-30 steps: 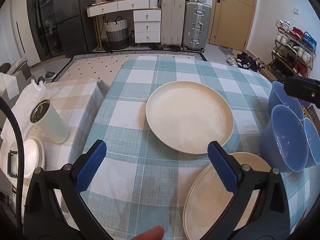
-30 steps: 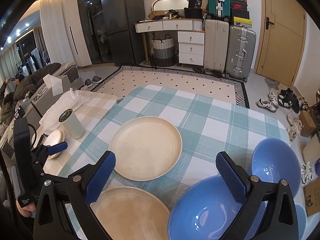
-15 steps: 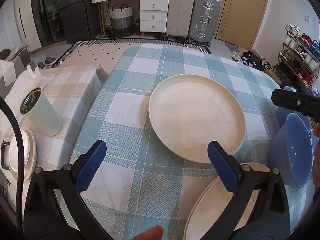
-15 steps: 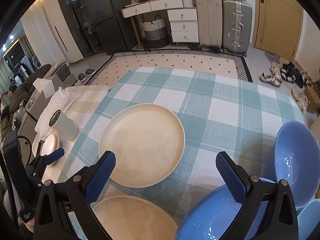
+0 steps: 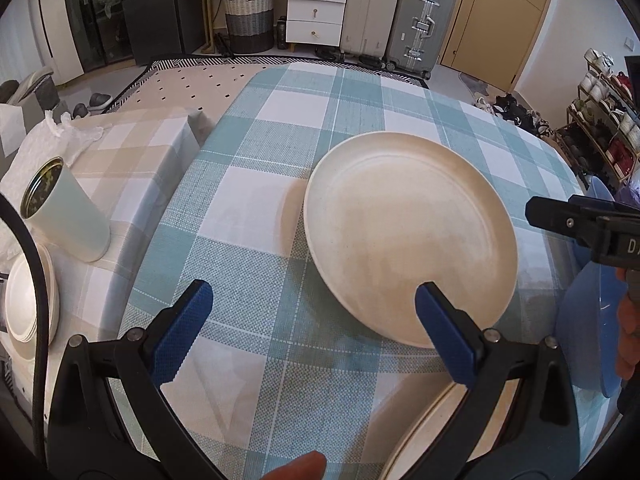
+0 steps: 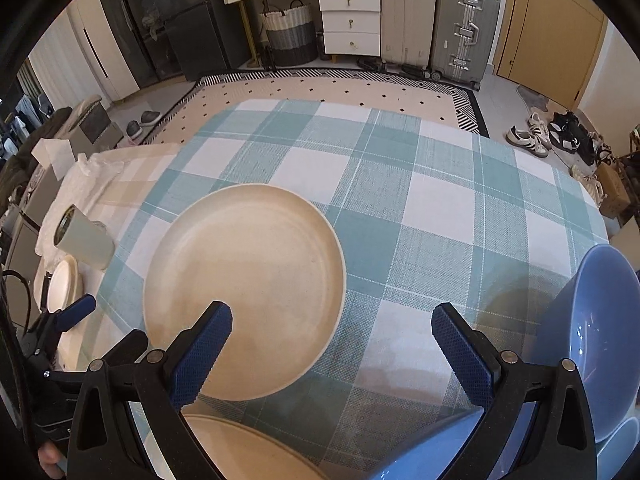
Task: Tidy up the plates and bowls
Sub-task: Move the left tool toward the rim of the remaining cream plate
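Observation:
A large cream plate lies flat in the middle of the checked tablecloth. A second cream plate sits nearer, partly hidden under the fingers. Blue bowls stand at the table's right side, one upright beside the right gripper, another low in that view, and one at the left wrist view's edge. My left gripper is open above the cloth, its right finger over the far plate's near rim. My right gripper is open too, holding nothing, left finger over that plate.
A lower side table on the left holds a pale tumbler and a stack of small white plates. Beyond the table's far edge are a rug, suitcases and drawers. Shoes and a rack lie to the right.
Both grippers have moved forward and lower over the table, so the far cream plate looms larger. Both stay open and empty; plates and bowls have not moved.

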